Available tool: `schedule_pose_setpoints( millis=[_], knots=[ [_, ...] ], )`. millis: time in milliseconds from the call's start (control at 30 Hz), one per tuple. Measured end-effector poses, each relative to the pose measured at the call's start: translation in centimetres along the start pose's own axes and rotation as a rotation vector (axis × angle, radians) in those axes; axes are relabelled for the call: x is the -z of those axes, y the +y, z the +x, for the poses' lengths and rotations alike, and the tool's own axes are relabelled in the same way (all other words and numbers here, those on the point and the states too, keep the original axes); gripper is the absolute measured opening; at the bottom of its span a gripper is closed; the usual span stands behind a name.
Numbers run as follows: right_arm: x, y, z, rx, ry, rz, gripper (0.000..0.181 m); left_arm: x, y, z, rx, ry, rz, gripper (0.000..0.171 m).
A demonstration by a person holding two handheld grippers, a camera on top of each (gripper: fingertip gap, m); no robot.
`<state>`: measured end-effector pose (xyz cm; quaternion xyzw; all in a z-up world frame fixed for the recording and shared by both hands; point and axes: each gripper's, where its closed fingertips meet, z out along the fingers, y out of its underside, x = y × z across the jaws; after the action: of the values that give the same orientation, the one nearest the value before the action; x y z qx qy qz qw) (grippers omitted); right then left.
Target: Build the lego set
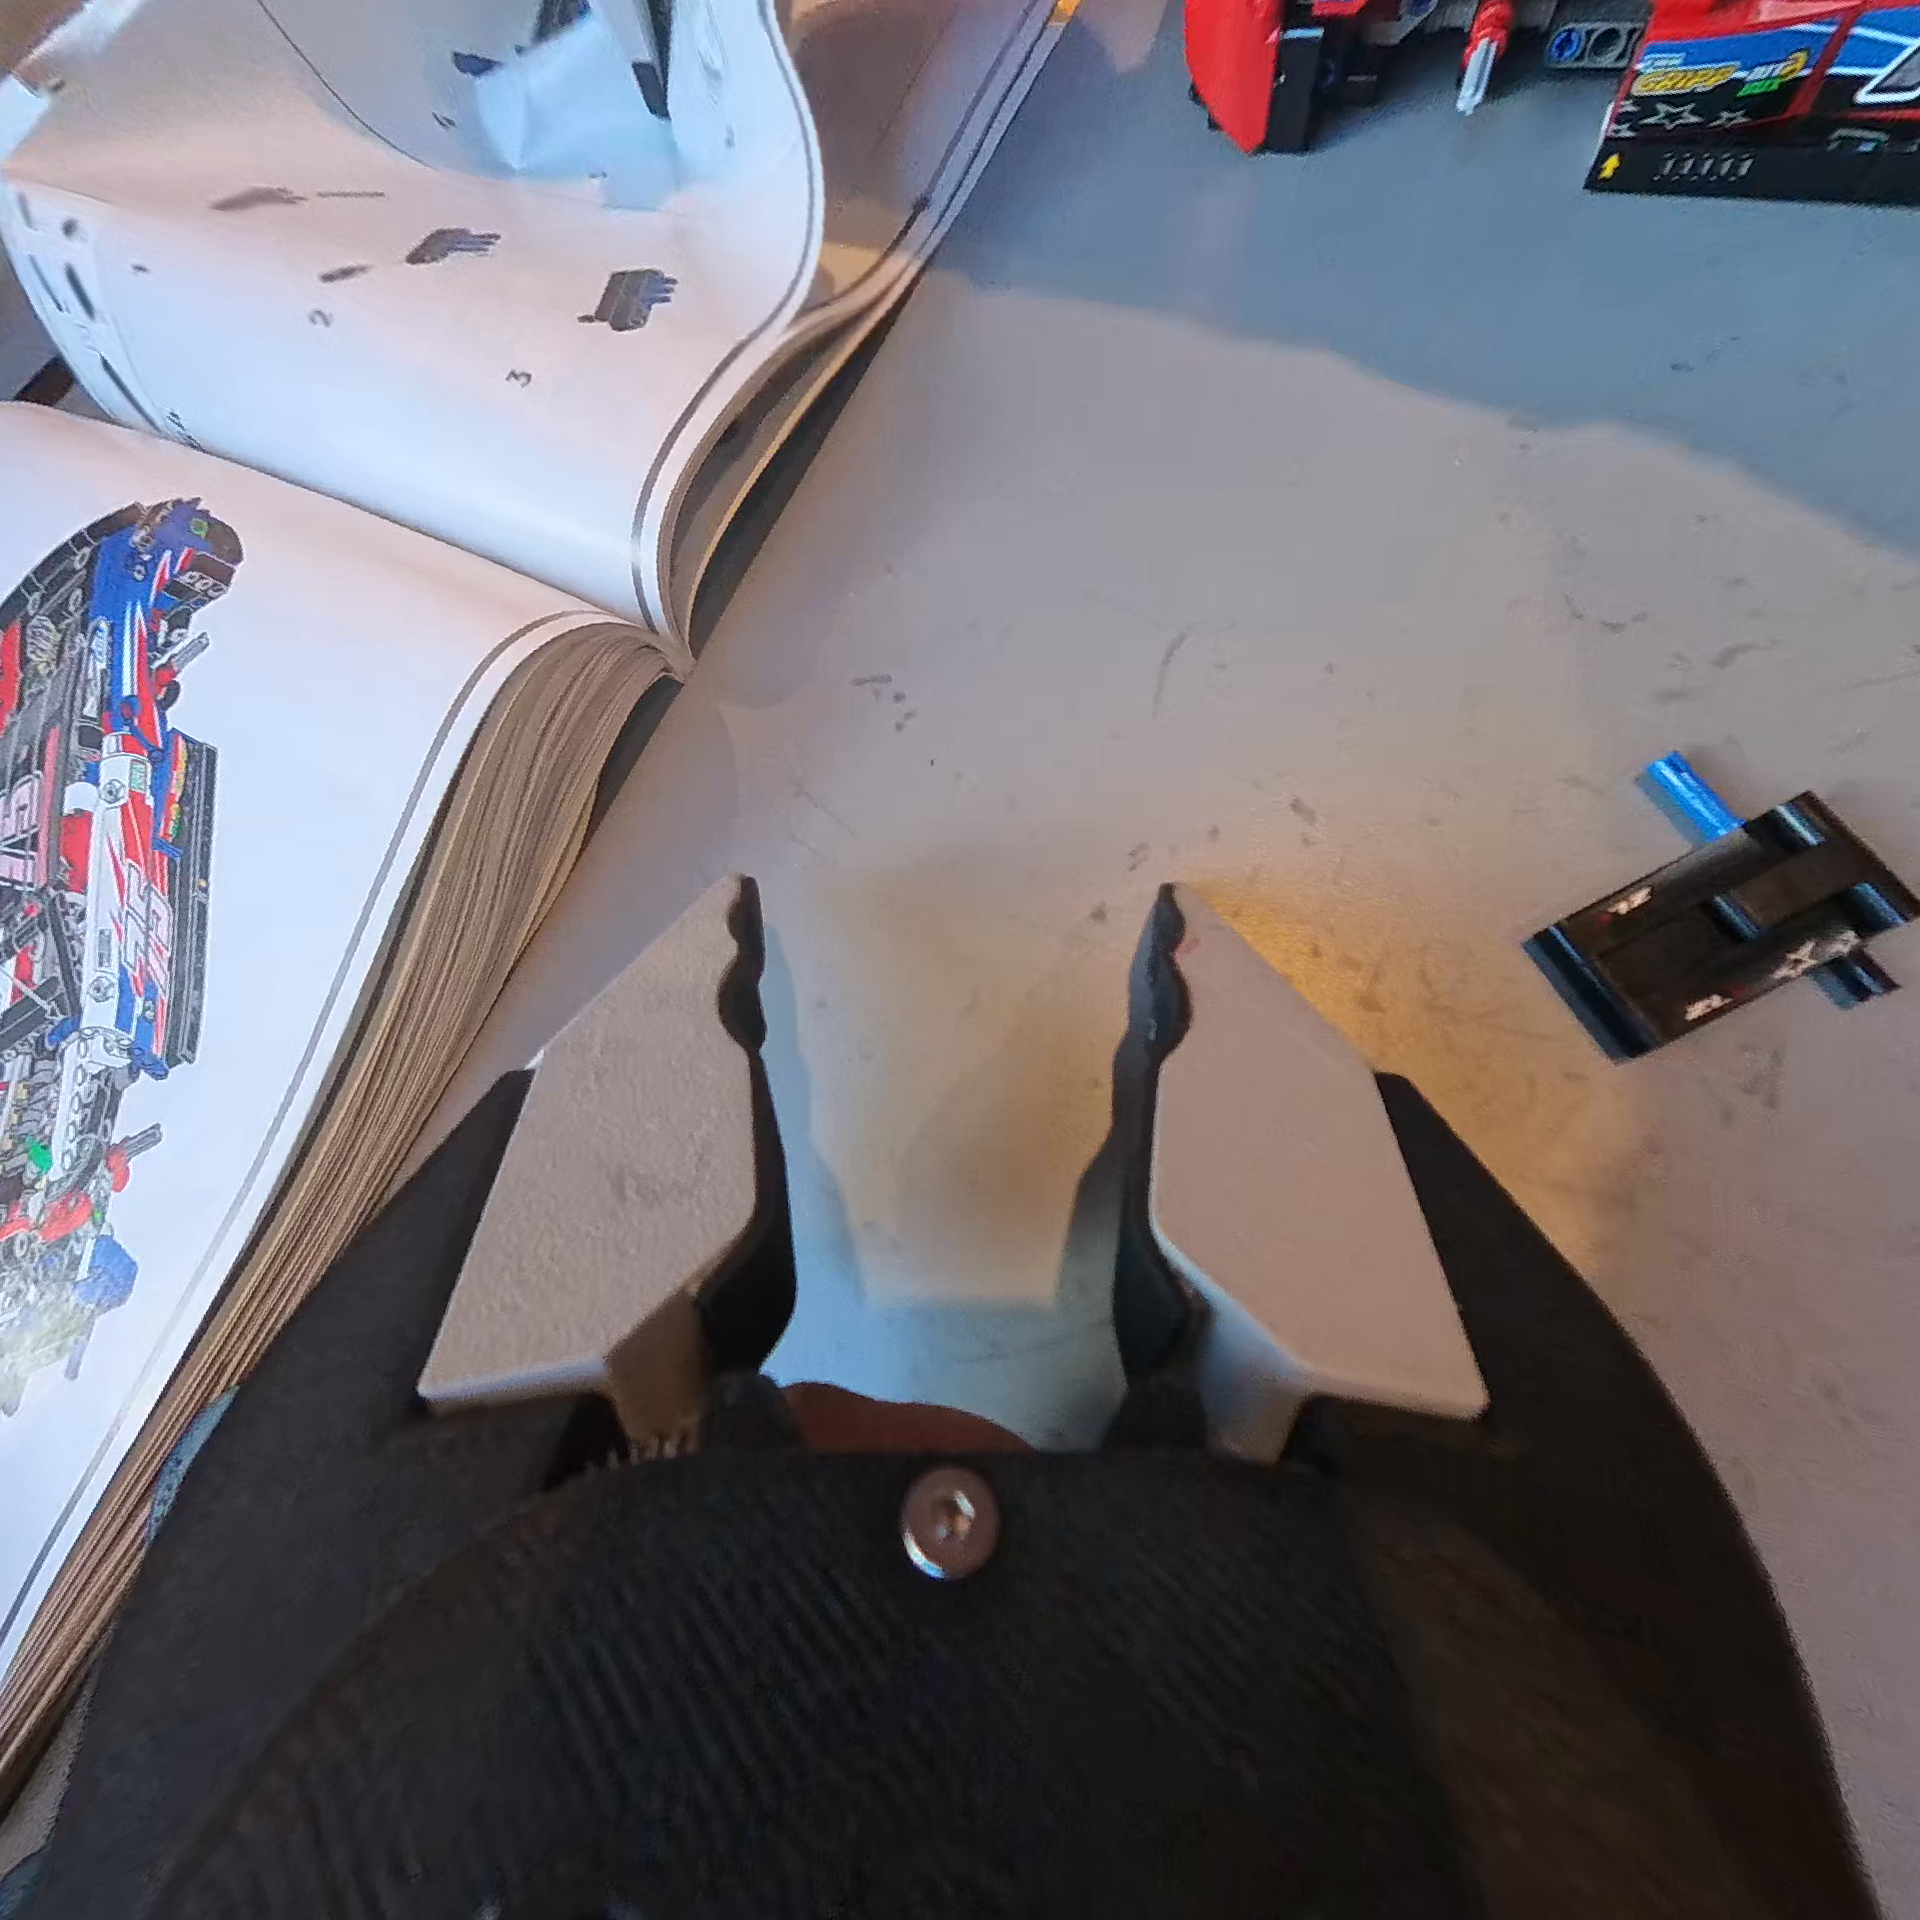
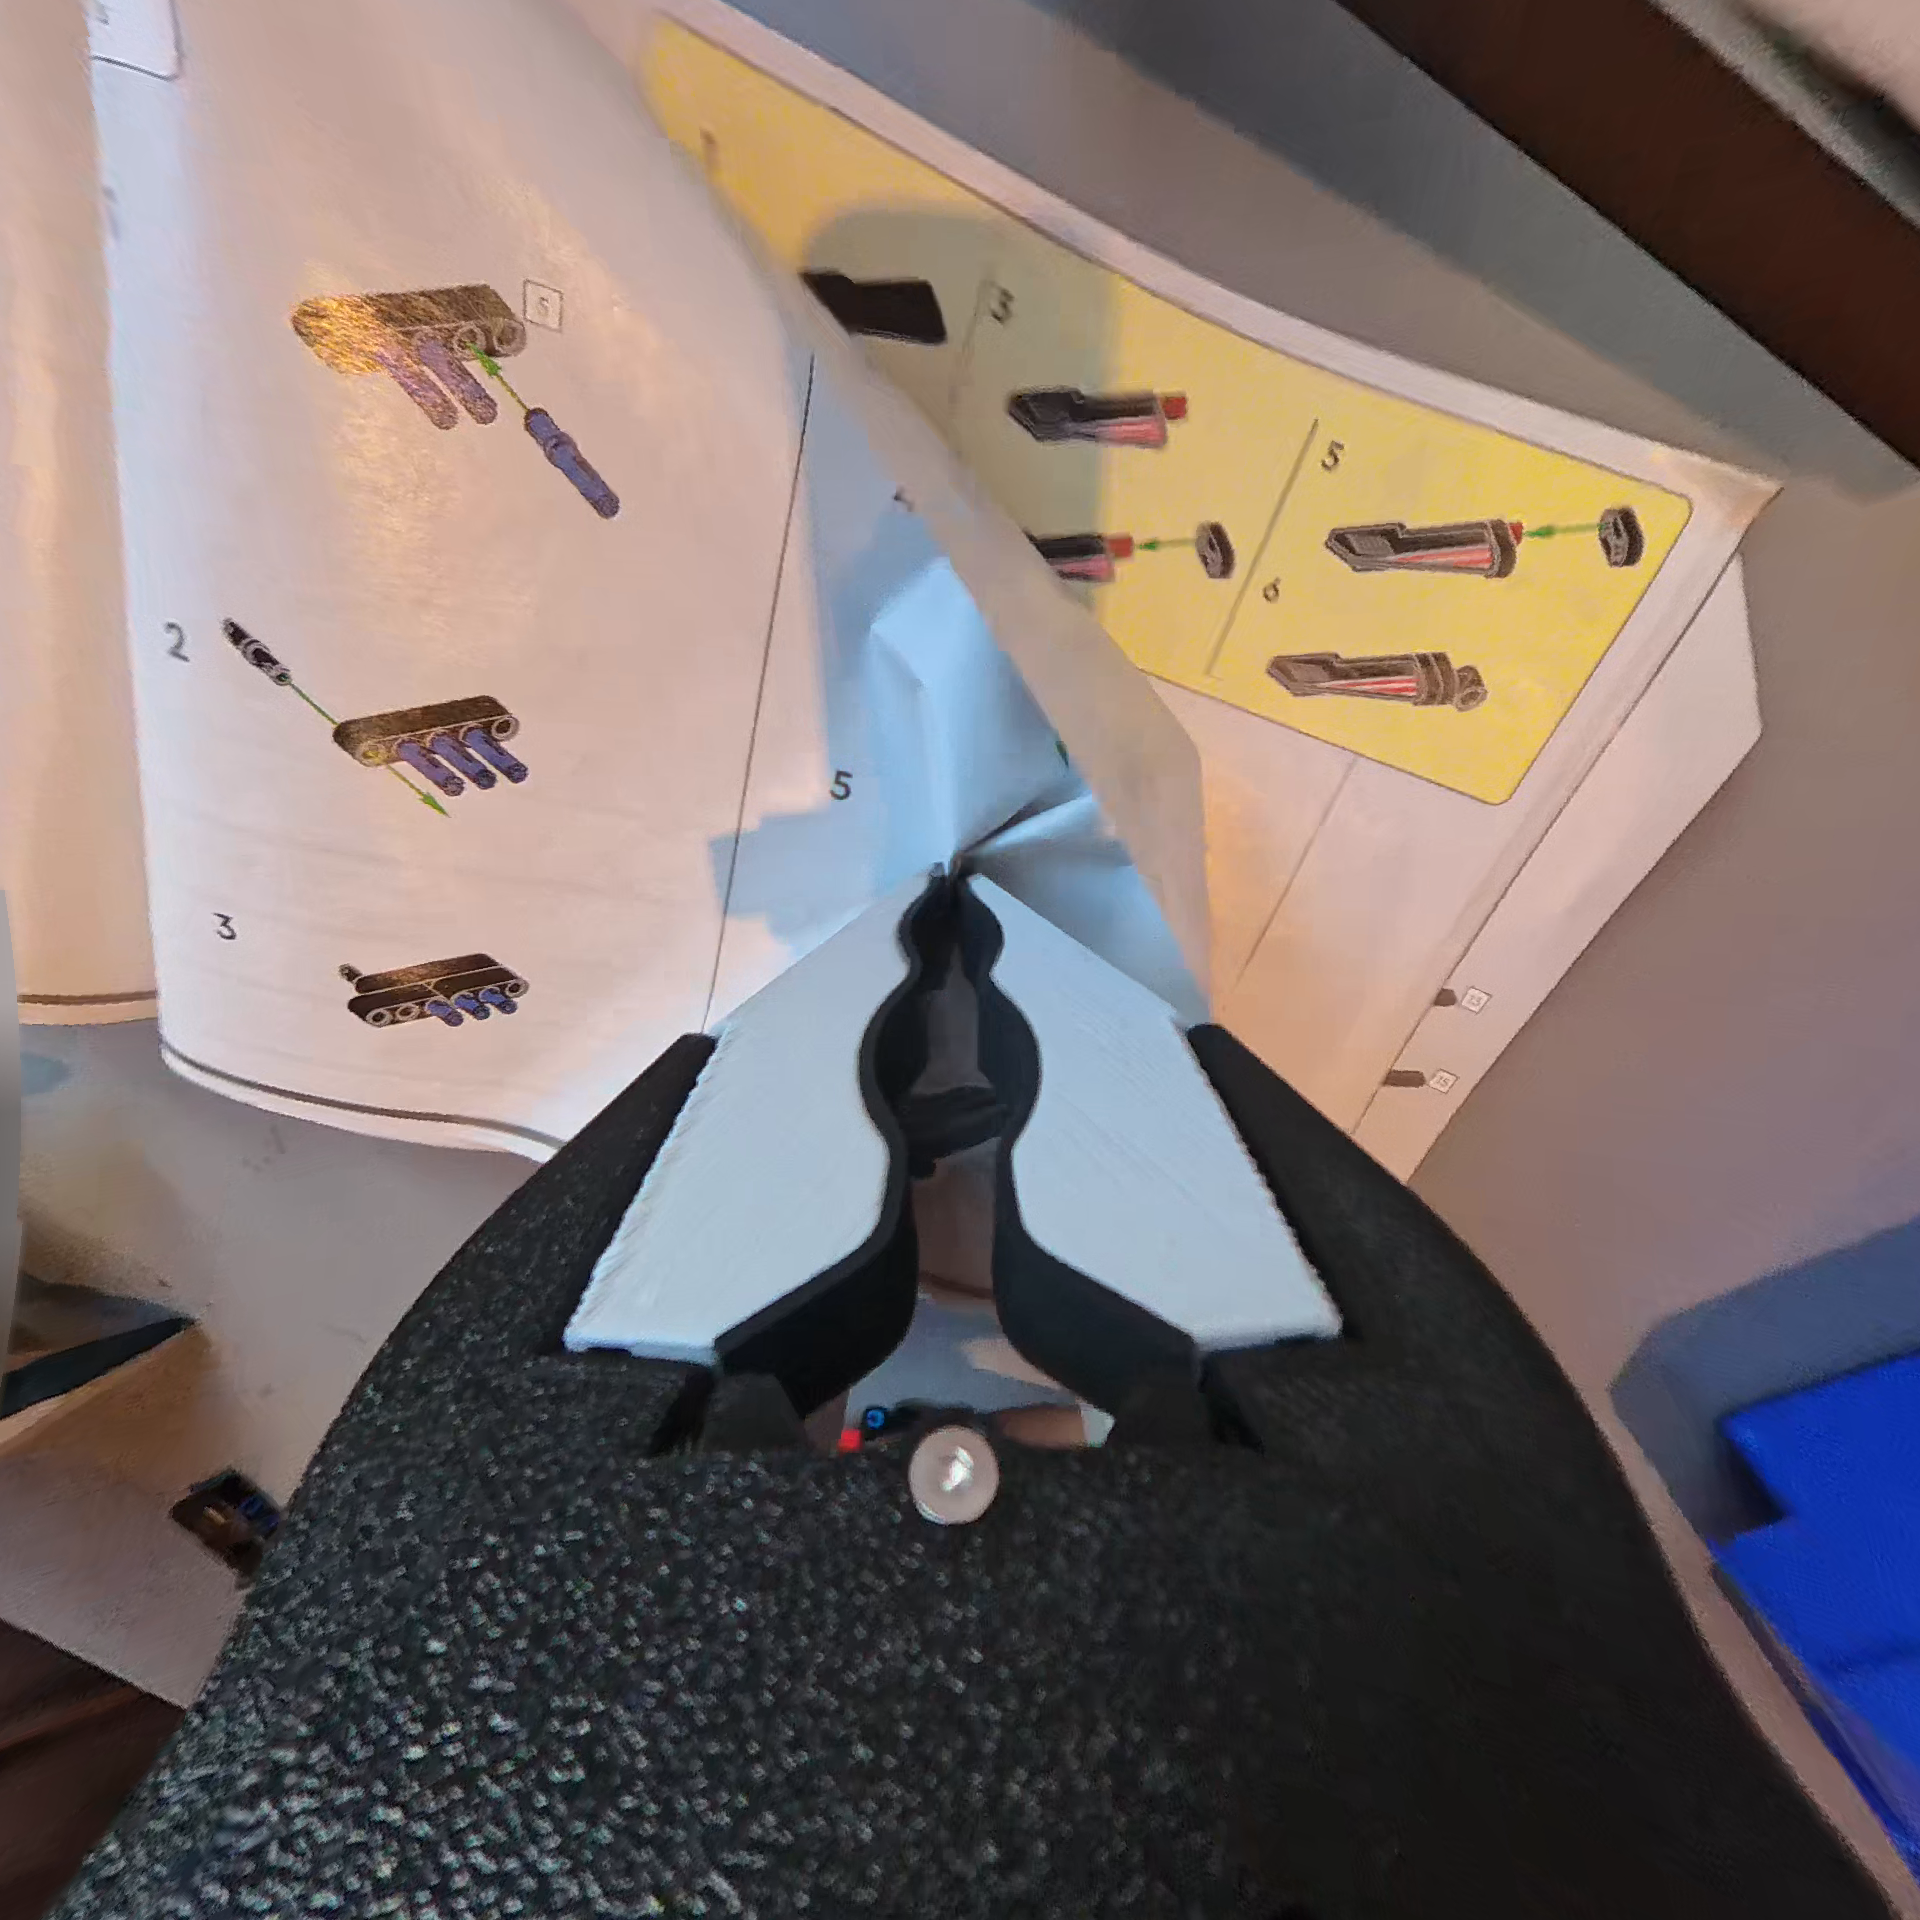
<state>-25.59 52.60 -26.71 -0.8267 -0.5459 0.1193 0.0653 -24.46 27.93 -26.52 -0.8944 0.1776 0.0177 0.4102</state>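
My right gripper (image 2: 948, 878) is shut on a page (image 2: 935, 707) of the open instruction booklet and holds it lifted and creased at the fingertips. The lifted page shows build steps with black beams and blue pins. The same booklet (image 1: 343, 790) lies at the left in the left wrist view, with one page (image 1: 499, 343) curled upward. My left gripper (image 1: 956, 899) is open and empty above the bare grey table (image 1: 1143, 623). A small black lego assembly with a blue pin (image 1: 1725, 920) lies on the table to its right.
A partly built red and black lego model (image 1: 1558, 73) stands at the far right of the table. A blue bin (image 2: 1839, 1538) sits at the lower right of the right wrist view. A page with a yellow panel (image 2: 1382, 582) lies under the lifted page. My right fingertips sit around 25 cm from my left ones.
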Motion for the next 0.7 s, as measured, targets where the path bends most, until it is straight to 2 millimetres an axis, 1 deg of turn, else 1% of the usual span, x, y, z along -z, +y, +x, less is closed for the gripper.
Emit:
schedule_pose_setpoints(
  millis=[67, 133, 267, 367, 467, 533, 633, 700],
  knots=[
    [1.3, -1.0, -1.2, 0.013, -0.026, 0.036, 0.0, 0.0, 0.0, 0.0, 0.001, 0.001, -0.001, 0.073],
    [3.1, -2.0, -2.7, 0.05, -0.039, 0.064, 0.0, 0.0, 0.0, 0.0, -0.005, -0.001, 0.001, 0.072],
    [6.5, -4.1, -6.9, 0.171, -0.048, 0.088, 0.0, 0.0, -0.1, 0.2, -0.013, -0.002, 0.003, 0.07],
    [8.2, -5.8, -10.2, 0.266, -0.024, 0.086, 0.002, 0.0, -0.1, 0.1, -0.01, 0.002, 0.002, 0.07],
    [8.8, -7.4, -13.0, 0.359, 0.021, 0.069, 0.004, 0.0, 0.0, 0.1, -0.007, 0.005, 0.001, 0.071],
    [8.8, -8.4, -14.8, 0.41, 0.05, 0.053, 0.006, 0.0, 0.0, 0.1, -0.008, 0.005, 0.001, 0.071],
    [7.9, -9.4, -17.5, 0.482, 0.081, 0.017, 0.007, 0.0, -0.1, 0.1, -0.021, -0.003, 0.002, 0.071],
    [7.1, -9.8, -20.1, 0.531, 0.069, -0.008, 0.008, 0.0, -0.1, 0.1, -0.024, -0.002, 0.005, 0.07]
  ],
)
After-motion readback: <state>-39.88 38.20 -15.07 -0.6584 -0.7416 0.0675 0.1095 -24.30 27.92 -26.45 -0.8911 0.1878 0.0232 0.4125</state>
